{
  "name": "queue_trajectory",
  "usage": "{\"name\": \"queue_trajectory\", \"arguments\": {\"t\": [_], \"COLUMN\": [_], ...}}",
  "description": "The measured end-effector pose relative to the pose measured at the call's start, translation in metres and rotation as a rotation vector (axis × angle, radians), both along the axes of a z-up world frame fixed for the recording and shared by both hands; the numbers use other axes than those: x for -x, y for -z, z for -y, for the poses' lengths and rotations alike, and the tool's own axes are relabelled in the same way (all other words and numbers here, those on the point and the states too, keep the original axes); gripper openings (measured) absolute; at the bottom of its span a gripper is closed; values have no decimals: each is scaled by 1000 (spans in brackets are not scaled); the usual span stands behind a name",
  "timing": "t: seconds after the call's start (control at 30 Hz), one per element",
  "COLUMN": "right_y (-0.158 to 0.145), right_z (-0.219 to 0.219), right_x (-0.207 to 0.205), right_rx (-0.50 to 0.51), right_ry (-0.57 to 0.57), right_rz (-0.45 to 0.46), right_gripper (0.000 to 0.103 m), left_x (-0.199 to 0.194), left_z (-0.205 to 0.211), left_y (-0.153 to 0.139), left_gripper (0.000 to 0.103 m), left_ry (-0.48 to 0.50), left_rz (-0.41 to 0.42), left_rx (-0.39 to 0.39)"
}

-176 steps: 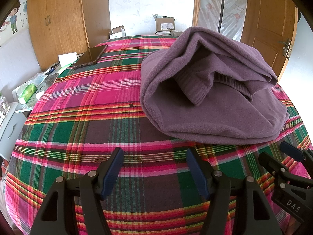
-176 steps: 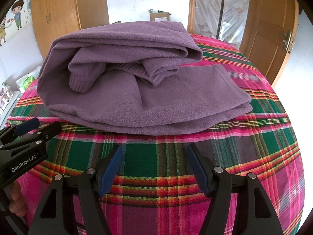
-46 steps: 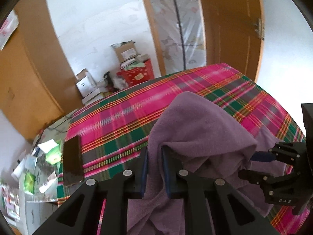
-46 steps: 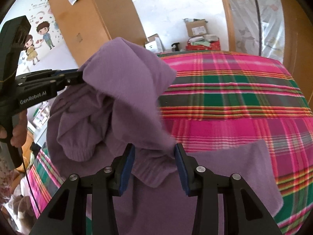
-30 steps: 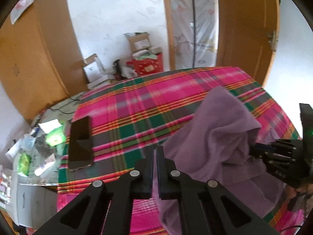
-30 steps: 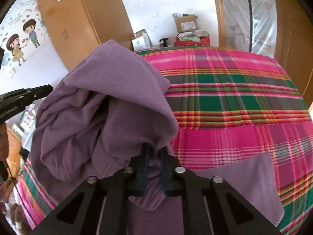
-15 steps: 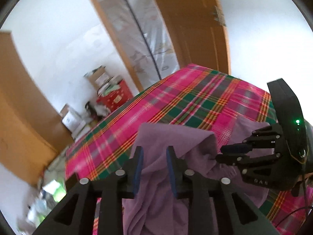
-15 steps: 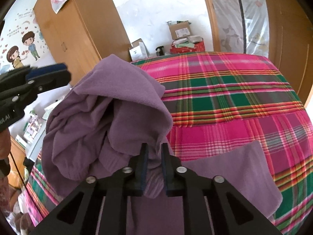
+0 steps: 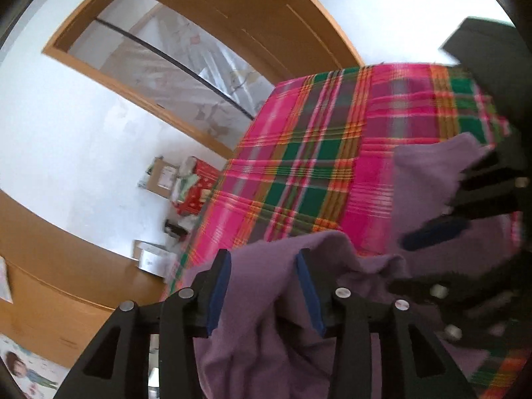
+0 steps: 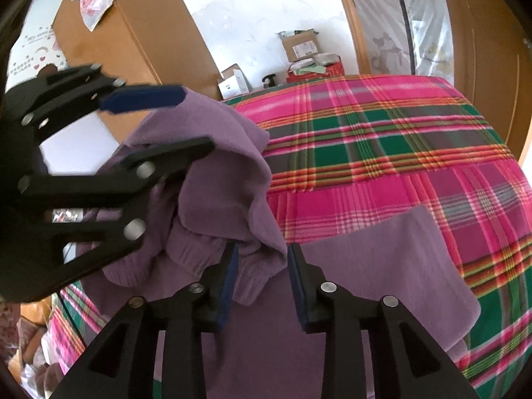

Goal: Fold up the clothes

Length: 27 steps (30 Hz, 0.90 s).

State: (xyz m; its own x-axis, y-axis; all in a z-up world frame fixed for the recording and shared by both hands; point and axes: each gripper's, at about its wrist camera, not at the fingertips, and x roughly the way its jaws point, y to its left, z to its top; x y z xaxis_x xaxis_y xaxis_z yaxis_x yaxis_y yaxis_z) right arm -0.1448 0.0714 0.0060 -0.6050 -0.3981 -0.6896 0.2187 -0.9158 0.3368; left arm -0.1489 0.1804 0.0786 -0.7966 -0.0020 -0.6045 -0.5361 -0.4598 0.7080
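Bare plaid bedspread (image 10: 382, 139) beyond the heaped purple garment (image 10: 216, 173)

Purple fleece sweater (image 10: 219, 179), unfolded and bunched: its upper portion humps up in loose folds left of the right tongs (image 10: 261, 282), a ribbed cuff (image 10: 189, 259) hanging just ahead of them; a flat panel spreads rightward on the plaid-covered bed (image 10: 399, 139). Cloth also lies between the left tongs (image 9: 262, 289).
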Motion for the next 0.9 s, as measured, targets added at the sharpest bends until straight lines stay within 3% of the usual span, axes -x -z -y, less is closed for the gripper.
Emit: {"name": "queue_trajectory", "arguments": {"t": [0.23, 0.37, 0.43, 0.9], "right_y": [5, 6, 6, 0], "right_z": [-3, -7, -7, 6], "right_x": [-5, -7, -8, -14], "right_rx": [18, 39, 40, 45], "right_ry": [-23, -23, -23, -44], "right_rz": [12, 14, 18, 8], "right_gripper": [33, 34, 34, 33], "left_x": [18, 27, 33, 46], "left_z": [3, 13, 20, 108], "left_y": [19, 12, 7, -51], "left_gripper": [45, 16, 8, 6], "left_ry": [-47, -82, -103, -332], "left_rz": [47, 84, 100, 8], "left_rx": [56, -11, -53, -355]}}
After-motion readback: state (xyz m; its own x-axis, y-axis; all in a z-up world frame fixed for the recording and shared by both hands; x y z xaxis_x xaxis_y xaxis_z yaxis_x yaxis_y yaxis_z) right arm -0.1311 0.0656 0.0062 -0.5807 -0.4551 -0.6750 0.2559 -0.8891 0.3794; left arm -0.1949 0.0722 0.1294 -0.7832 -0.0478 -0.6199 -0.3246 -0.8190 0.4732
